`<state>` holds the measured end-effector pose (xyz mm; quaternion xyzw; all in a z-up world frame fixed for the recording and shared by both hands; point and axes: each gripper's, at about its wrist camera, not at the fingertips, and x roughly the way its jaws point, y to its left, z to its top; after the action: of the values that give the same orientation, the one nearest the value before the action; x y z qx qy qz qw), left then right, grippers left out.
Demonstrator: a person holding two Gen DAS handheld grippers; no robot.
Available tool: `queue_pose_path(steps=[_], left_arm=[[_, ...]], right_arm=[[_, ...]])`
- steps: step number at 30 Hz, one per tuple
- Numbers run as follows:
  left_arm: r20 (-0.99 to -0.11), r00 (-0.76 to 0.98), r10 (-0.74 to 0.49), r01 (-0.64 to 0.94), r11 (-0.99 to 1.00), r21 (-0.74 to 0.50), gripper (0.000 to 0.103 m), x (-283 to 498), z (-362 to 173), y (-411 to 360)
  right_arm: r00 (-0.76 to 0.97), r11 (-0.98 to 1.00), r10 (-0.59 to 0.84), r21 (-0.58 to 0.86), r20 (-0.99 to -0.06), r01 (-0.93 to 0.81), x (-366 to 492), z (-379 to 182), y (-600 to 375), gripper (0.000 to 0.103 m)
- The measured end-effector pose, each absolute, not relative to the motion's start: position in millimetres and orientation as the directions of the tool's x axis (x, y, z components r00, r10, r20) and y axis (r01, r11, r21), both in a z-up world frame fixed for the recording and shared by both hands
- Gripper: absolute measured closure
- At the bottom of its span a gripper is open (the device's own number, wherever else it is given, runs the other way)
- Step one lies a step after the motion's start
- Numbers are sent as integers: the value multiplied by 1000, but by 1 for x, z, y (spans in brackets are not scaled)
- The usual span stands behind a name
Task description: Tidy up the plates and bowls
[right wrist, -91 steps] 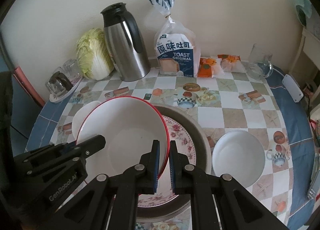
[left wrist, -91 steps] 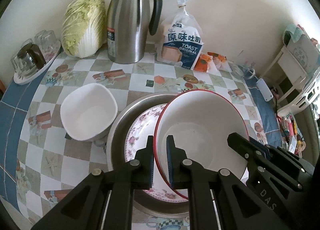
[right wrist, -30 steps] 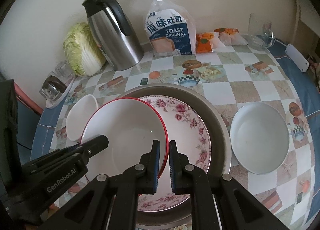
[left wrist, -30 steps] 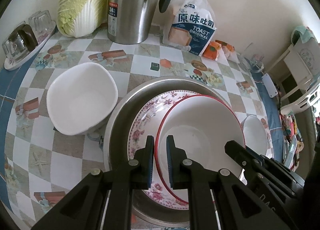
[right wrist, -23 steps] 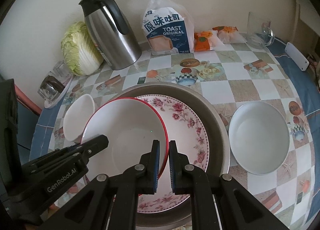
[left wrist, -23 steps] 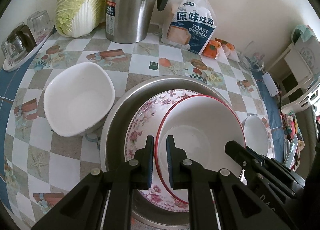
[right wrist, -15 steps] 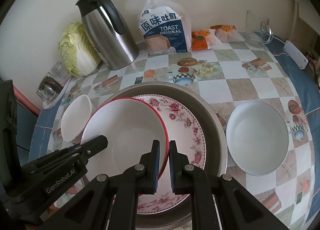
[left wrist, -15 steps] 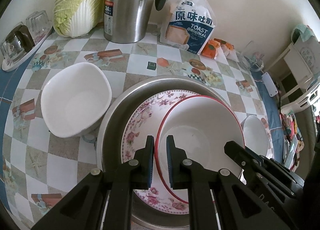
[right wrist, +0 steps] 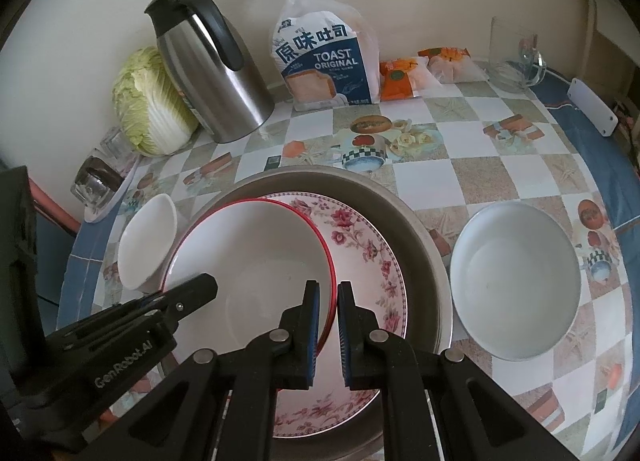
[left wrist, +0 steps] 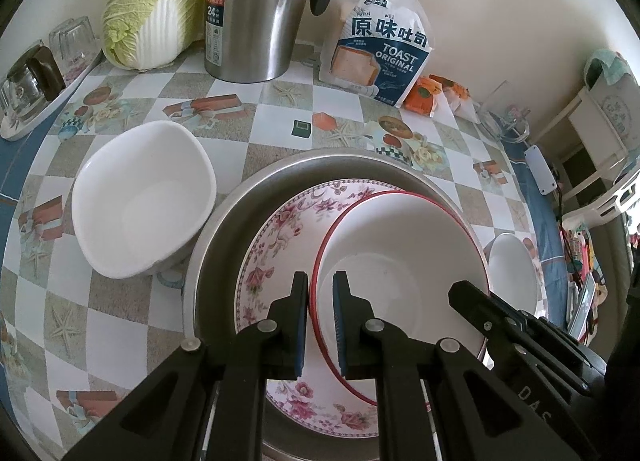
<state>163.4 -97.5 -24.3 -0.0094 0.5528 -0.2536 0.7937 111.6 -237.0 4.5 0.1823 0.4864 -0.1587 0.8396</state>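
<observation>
A red-rimmed white bowl rests inside a floral plate, which lies in a wide metal basin. My left gripper is shut on the bowl's left rim. My right gripper is shut on its right rim. A squarish white bowl stands left of the basin. A round white bowl stands to its right.
At the back by the wall stand a cabbage, a steel thermos jug, a toast bag, orange snack packs and a glass. A tray of glasses sits far left.
Both grippers lowered the red-rimmed bowl from above the basin down onto the floral plate and moved slightly forward. Both grips stayed shut on its rim.
</observation>
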Motion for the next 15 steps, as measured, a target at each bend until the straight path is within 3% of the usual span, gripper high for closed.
queue_pose_path(steps=[15], left_arm=[[-868, 263, -422, 386, 870, -306, 93, 165, -20, -94]], right_arm=[[480, 884, -75, 164, -874, 437, 112, 3, -237, 90]])
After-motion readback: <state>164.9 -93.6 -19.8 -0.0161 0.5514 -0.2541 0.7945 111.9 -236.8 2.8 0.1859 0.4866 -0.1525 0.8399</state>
